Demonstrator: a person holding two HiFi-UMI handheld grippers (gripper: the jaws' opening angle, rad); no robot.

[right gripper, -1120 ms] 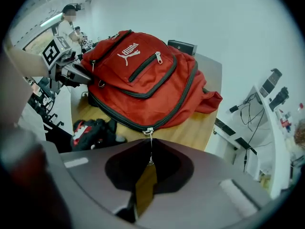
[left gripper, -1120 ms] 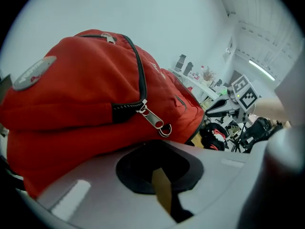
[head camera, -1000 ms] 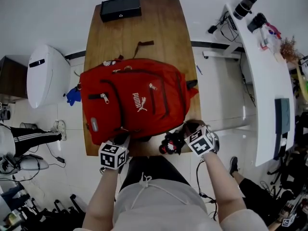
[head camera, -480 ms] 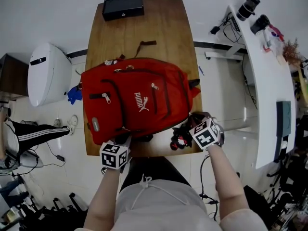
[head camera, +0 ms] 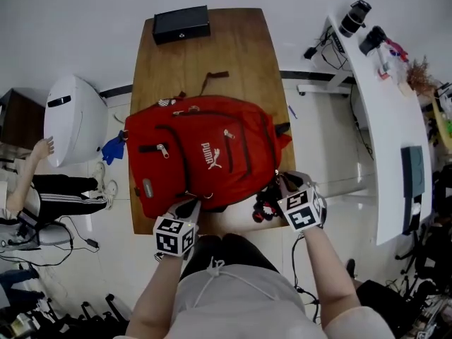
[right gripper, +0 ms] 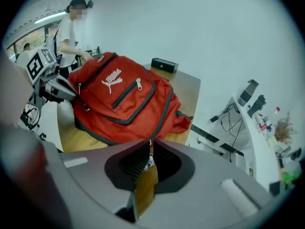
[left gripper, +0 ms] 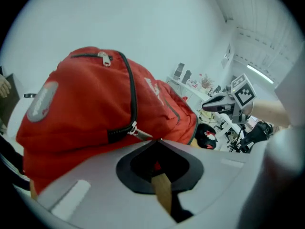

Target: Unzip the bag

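Pale drawstring garment (head camera: 240,299); black-and-white marker cubes (head camera: 174,236) on both grey hand-held grippers (head camera: 189,207).

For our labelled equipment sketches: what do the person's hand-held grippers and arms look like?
The left hand-held gripper and the right hand-held gripper each have a grey body, black pads and a white cube with black square markers. A black cable hangs from the right one. Forearms are unsleeved.

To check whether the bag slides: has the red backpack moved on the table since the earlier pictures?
No. The red backpack keeps its place on the table, with the same gap to the black box; only the view shifted.
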